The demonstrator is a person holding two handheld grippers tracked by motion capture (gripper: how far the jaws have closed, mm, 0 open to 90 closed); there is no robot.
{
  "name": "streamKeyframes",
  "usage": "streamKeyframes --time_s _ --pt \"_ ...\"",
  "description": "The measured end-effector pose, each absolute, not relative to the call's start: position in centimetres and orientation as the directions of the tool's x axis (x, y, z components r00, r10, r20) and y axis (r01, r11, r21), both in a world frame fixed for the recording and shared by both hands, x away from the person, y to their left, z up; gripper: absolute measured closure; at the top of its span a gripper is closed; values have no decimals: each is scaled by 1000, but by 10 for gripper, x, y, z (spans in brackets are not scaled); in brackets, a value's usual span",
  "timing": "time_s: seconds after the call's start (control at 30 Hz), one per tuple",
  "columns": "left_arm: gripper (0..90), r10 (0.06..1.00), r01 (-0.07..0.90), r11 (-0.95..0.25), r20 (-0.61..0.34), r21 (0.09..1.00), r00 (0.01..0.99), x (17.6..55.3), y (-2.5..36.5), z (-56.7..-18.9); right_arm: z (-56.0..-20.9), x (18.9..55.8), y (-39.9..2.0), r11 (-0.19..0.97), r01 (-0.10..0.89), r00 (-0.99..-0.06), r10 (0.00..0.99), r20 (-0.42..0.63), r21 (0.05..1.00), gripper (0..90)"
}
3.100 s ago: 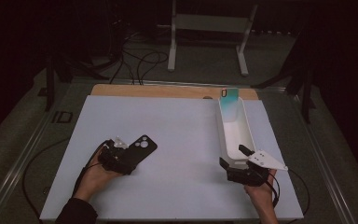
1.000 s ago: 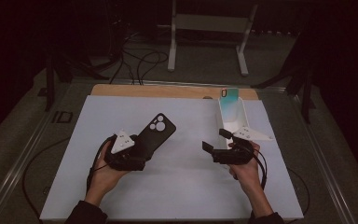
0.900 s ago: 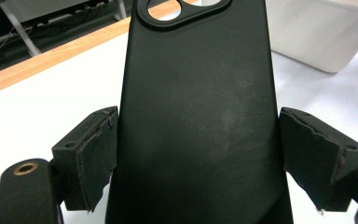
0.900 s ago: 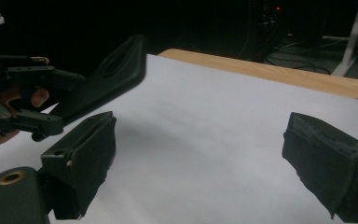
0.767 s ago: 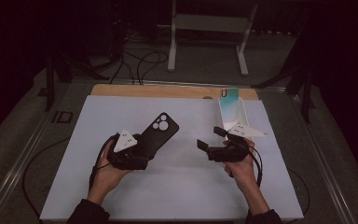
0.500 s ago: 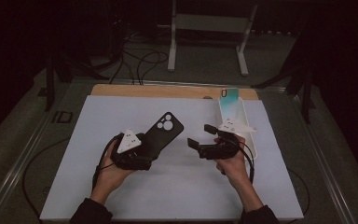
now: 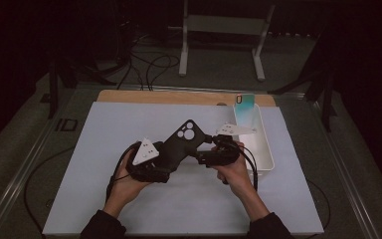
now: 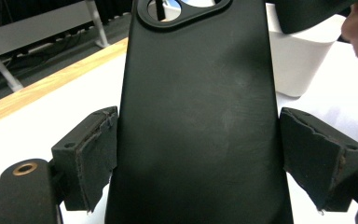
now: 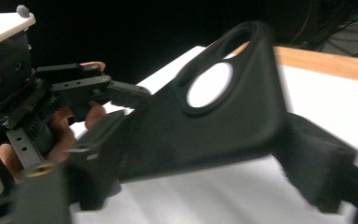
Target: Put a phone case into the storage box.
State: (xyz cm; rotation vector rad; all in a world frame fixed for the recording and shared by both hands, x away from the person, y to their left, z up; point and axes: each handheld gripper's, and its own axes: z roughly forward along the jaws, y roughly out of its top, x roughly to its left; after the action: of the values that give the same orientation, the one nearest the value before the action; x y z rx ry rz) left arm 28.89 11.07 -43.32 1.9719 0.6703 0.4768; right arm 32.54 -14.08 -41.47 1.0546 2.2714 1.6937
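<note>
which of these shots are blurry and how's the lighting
High view: dim, dark surroundings, only the white table mat is lit. Left gripper view: sharp, the black phone case shows a soft sheen. Right gripper view: motion-blurred, the case's edges are smeared.

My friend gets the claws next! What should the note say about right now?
Left claw: shut on the black phone case, held by its two long edges above the white mat.
Right claw: at the case's camera-hole end, jaws either side of it and just been closing. The blurred right gripper view does not show whether the pads press yet.
White bin: on the mat right of the hands, a teal phone case standing at its far end.
Done: black case lifted off the mat.
Left: probably finish the second grip, then move the case on, perhaps toward the bin.
</note>
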Motion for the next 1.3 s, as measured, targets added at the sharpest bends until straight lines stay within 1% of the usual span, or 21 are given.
streamKeyframes --time_s 0.07,0.13,0.23,0.4,0.57,0.6,0.63,0.67,0.7,0.73,0.77,0.8,1.0,1.1,1.2,1.23,1.3 --pt "153 630 254 -386 52 887 775 289 108 -433 -415 325 -140 139 459 -756 580 303 878 410" --pt "153 631 257 -388 51 885 774 289 107 -433 -416 325 -139 139 470 -752 580 313 871 463" --pt "153 630 260 -394 54 882 774 290 104 -434 -416 326 -139 112 498 -749 557 360 860 560" --pt "154 628 261 -414 66 872 776 289 96 -437 -416 326 -135 100 521 -751 525 400 848 687" --pt "155 620 261 -428 71 865 781 289 93 -438 -416 323 -129 114 516 -768 501 399 849 802" --pt "157 634 255 -425 85 869 769 288 94 -438 -416 323 -128 114 516 -770 495 402 849 828" --pt "531 659 248 -396 86 884 747 288 98 -437 -415 322 -128 116 512 -772 497 396 851 812" --pt "662 655 278 -356 26 892 755 292 103 -436 -415 321 -127 138 497 -772 521 364 857 840" --pt "526 643 256 -344 28 903 765 291 106 -435 -415 320 -127 147 490 -774 527 351 859 859" --pt "450 644 252 -367 49 895 764 291 105 -435 -416 321 -128 128 513 -770 506 390 849 861" --pt "317 645 255 -387 62 886 762 289 103 -435 -416 320 -128 128 509 -767 517 380 851 863" --pt "328 639 259 -396 62 881 767 289 103 -436 -415 319 -127 136 499 -769 525 364 856 864" --pt "283 631 296 -384 15 875 775 291 104 -439 -413 318 -125 160 473 -777 539 325 866 865" --pt "245 623 312 -378 -10 872 782 293 106 -439 -412 317 -127 163 461 -782 540 312 872 865" --pt "184 603 336 -367 -54 867 796 295 108 -439 -409 317 -130 157 445 -790 532 305 882 865" --pt "165 603 336 -367 -54 867 796 295 108 -439 -409 317 -130 157 445 -790 532 305 882 865" --pt "150 587 348 -362 -78 865 806 295 109 -439 -407 316 -131 153 430 -800 520 298 890 865"
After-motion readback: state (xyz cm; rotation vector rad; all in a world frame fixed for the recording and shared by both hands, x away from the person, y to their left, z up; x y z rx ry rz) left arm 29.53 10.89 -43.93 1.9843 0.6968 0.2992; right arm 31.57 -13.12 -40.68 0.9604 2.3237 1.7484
